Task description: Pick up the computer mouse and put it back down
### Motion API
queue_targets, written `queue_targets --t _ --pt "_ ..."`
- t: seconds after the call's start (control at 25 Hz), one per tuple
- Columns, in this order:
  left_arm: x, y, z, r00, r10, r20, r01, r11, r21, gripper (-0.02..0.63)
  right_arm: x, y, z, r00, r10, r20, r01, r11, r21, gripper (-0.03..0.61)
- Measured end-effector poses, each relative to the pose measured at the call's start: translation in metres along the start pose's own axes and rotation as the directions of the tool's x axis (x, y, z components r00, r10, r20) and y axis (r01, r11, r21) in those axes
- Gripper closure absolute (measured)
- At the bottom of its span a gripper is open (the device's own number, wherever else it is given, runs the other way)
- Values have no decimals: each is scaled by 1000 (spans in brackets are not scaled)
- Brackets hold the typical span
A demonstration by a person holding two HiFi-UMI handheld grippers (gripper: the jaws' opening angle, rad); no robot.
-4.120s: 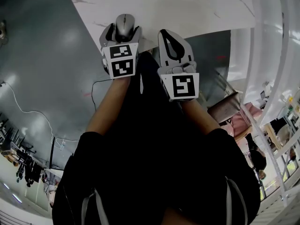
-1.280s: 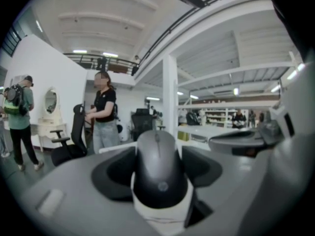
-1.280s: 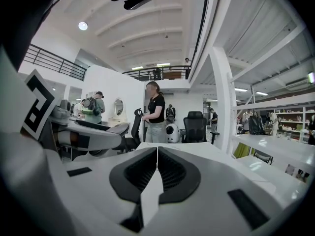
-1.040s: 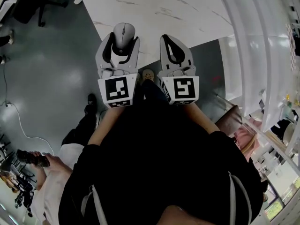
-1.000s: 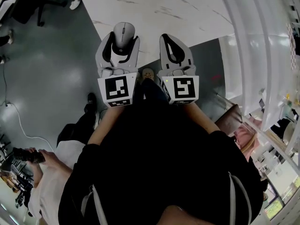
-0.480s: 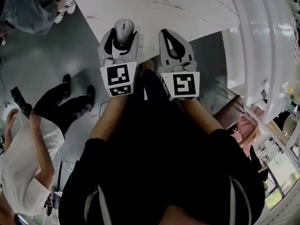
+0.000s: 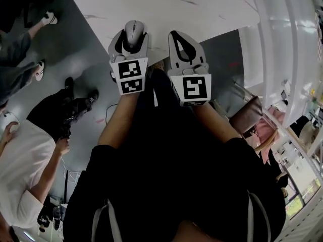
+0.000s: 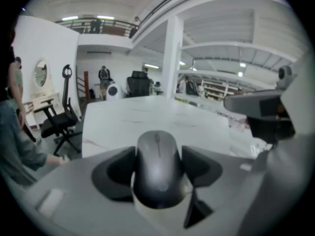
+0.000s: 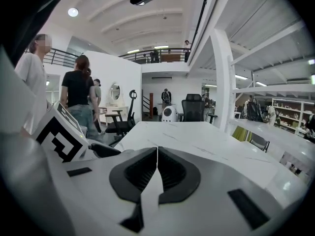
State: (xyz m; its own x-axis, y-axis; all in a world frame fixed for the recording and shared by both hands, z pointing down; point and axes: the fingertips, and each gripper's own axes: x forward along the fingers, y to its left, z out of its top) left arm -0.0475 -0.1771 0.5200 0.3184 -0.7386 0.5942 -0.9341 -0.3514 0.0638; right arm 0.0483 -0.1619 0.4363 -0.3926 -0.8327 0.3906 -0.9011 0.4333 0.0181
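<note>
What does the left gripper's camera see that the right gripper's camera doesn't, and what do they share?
Only the left gripper view: a grey mouse clamped between the left gripper's jaws. Only the right gripper view: the right gripper, shut and empty, with the other gripper's black-and-white marker cube beside it. Both: the white table, a black office chair and a white column.
</note>
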Motion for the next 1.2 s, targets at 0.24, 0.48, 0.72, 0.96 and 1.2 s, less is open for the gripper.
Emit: queue_targets --t 0.24,0.48,0.72,0.96,1.2 --pt "11 -4 -29 997 -10 -79 10 1000 -4 318 0 2 -16 999 -2 -41 2 1000 14 558" --pt "15 -10 -47 992 -14 -127 14 1000 0 316 -2 1 -22 998 -7 -63 7 1000 8 558" --pt "17 -11 -54 988 -4 -155 5 1000 2 313 -4 0 -21 999 -2 -54 3 1000 11 558" --pt "21 -13 -59 986 -10 -168 10 1000 -1 243 -6 -1 -22 999 1 -50 0 1000 10 558" --pt "13 -9 -45 993 0 -121 0 1000 -3 229 -10 0 -17 999 3 -36 -3 1000 18 558"
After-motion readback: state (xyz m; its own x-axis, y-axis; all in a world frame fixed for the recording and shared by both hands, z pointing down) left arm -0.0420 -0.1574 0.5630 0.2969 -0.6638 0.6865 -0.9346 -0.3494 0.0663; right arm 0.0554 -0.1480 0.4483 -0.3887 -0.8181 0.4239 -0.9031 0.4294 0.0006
